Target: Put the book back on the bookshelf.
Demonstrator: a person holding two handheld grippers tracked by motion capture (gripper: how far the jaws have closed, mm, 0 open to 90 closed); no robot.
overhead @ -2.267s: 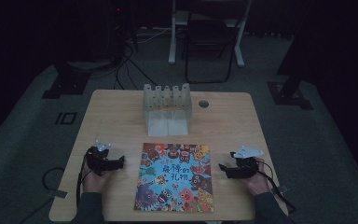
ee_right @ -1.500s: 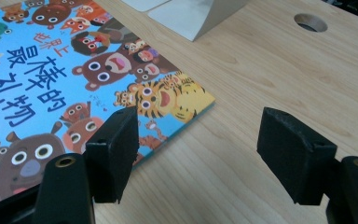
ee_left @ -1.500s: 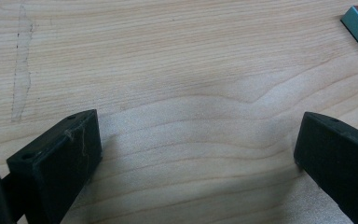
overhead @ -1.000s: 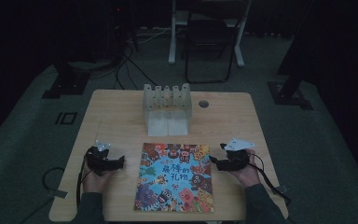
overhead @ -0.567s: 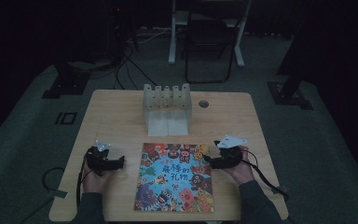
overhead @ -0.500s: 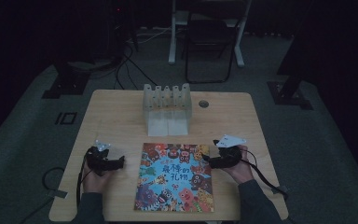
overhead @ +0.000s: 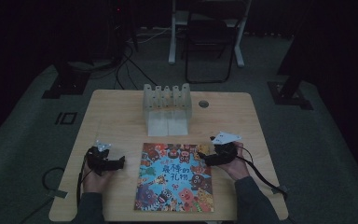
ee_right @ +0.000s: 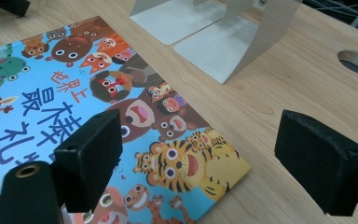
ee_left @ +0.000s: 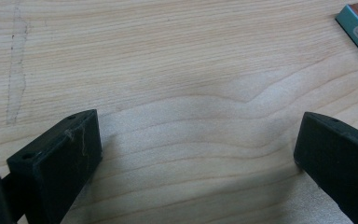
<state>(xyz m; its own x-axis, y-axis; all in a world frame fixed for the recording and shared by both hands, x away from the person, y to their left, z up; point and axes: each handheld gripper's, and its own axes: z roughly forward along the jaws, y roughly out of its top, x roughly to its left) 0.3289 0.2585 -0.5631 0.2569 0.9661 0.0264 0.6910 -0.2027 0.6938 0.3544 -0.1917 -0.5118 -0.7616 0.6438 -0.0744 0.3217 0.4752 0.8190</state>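
Straddling the book's point(ee_right: 121, 116) corner, right gripper point(ee_right: 198, 161) jaws wide, empty; left gripper point(ee_left: 198, 154) jaws wide over bare table point(ee_left: 168, 60).

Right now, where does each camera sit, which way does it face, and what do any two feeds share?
High view: fixed above the person's side, looking forward and down on the table; both forearms enter from the bottom, holding the left gripper and right gripper.
Left gripper view: rides the left gripper, facing bare wood between open jaws, a book corner at the upper right.
Right gripper view: rides the right gripper, open jaws over the picture book, white bookend rack beyond.
Shared: book, rack and cable hole in high and right gripper views.
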